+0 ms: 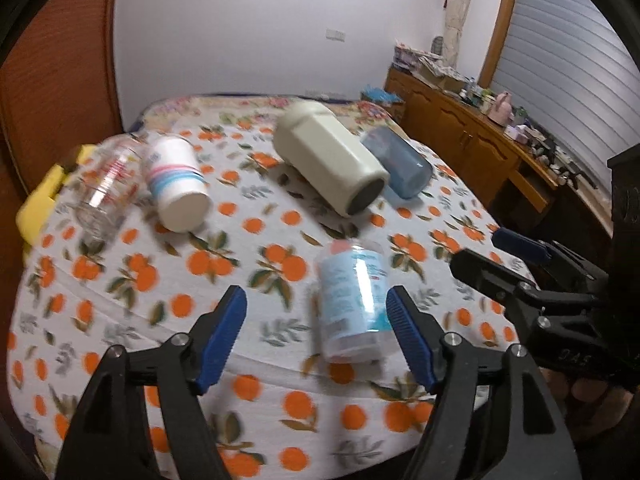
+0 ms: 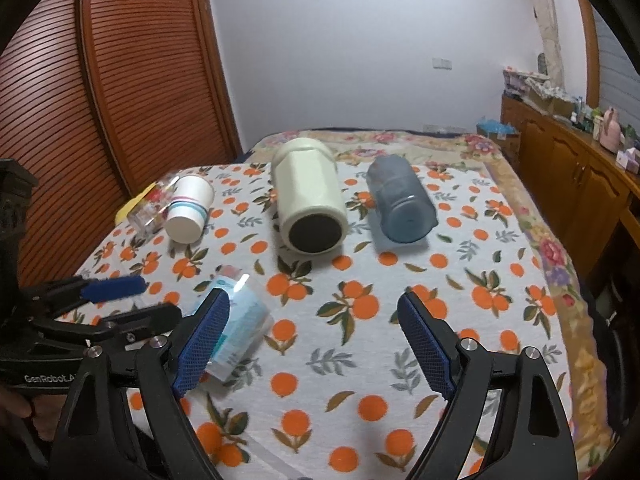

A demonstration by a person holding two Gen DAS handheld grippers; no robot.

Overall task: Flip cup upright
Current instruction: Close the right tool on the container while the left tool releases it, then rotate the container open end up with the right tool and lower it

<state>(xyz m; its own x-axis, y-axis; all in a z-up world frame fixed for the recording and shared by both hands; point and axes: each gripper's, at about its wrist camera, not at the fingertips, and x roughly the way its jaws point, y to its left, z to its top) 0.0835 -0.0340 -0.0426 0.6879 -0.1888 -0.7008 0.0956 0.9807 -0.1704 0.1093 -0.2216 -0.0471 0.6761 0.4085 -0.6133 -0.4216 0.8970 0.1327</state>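
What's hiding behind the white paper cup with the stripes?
Behind the white paper cup lies a clear glass with red print, on its side, and a yellow thing past it. The cup covers part of the glass, so its far end cannot be seen.

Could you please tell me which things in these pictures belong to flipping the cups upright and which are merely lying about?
For the job, all lying on their sides:
light blue printed cup
cream mug
blue tumbler
white paper cup
clear glass
left gripper and right gripper, both open

Just lying about:
yellow object
clutter on the sideboard
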